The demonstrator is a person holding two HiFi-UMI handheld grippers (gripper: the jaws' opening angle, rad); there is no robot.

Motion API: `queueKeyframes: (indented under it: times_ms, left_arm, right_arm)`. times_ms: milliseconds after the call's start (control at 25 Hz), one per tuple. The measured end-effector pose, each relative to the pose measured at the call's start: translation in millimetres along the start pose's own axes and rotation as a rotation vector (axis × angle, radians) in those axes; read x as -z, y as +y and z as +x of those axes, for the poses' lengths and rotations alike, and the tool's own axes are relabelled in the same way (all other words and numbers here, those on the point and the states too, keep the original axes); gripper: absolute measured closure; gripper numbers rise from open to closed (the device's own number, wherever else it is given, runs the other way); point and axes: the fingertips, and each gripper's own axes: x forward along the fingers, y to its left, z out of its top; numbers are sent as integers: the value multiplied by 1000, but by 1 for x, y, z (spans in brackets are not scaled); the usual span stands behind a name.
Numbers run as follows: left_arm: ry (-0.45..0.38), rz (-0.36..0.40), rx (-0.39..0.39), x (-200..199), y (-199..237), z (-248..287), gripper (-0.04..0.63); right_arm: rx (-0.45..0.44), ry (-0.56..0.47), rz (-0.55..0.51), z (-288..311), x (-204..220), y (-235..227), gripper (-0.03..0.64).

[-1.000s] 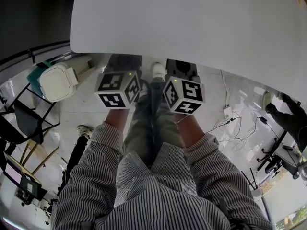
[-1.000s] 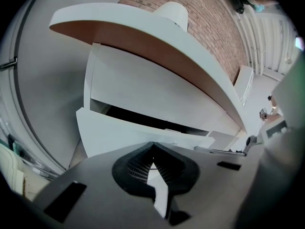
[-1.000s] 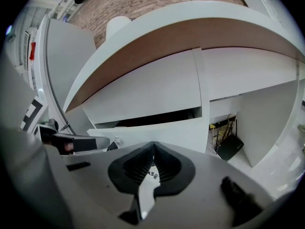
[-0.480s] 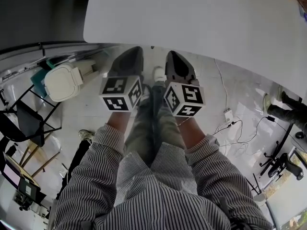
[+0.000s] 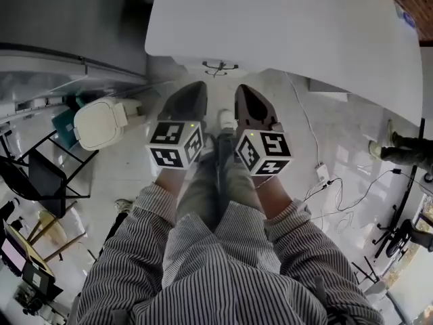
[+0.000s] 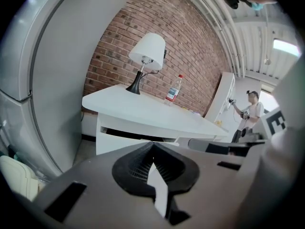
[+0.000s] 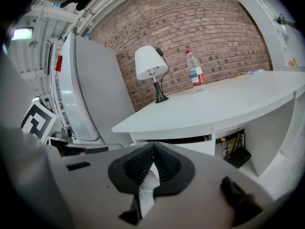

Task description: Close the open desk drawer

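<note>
The white desk (image 5: pixel 284 26) fills the top of the head view. Its drawer (image 6: pixel 121 141) is a white front under the top, with a dark slit above it; in the right gripper view the drawer (image 7: pixel 195 146) shows the same slit. My left gripper (image 5: pixel 192 88) and right gripper (image 5: pixel 243 91) are held side by side close to my body. Both point at the desk from some way off. Each is shut, with tips meeting and nothing between them, as the left gripper (image 6: pixel 152 145) and right gripper (image 7: pixel 153 145) show in their own views.
A lamp (image 6: pixel 147 56) and a water bottle (image 6: pixel 174 88) stand on the desk. A tall grey-white fridge (image 7: pixel 93 89) is left of it. On the floor are a white bin (image 5: pixel 100 122), a black chair frame (image 5: pixel 40 175) and cables (image 5: pixel 325 175). A person (image 6: pixel 250 111) stands far right.
The desk edge has receded up the head view. Both grippers, earlier half hidden under it, now show in full, slightly lower and further right. Both stayed shut.
</note>
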Motion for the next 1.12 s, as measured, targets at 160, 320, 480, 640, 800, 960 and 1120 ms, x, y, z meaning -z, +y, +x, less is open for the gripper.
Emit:
queueKeyframes:
  times_ms: [160, 320, 480, 640, 800, 960, 1120]
  left_arm:
    - [-12, 2, 28, -8, -16, -29, 583]
    - [-25, -1, 51, -21, -31, -53, 583]
    - [-37, 6, 64, -37, -45, -75, 583]
    - [-58, 10, 76, -55, -63, -96, 583]
    - [-82, 15, 93, -74, -79, -113, 583]
    - [-120, 13, 114, -96, -87, -133, 583]
    - [-150, 5, 95, -113, -92, -149, 583]
  right_arm:
    - [-13, 1, -20, -23, -12, 19, 601]
    - [-26, -2, -33, -45, -28, 36, 601]
    - [-57, -1, -64, -64, -47, 51, 601]
    - [-103, -2, -91, -80, -68, 66, 601]
    - [-166, -3, -86, -96, -89, 82, 601]
    - [-236, -5, -86, -109, -104, 97, 601]
    - [-283, -7, -72, -121, -118, 103, 601]
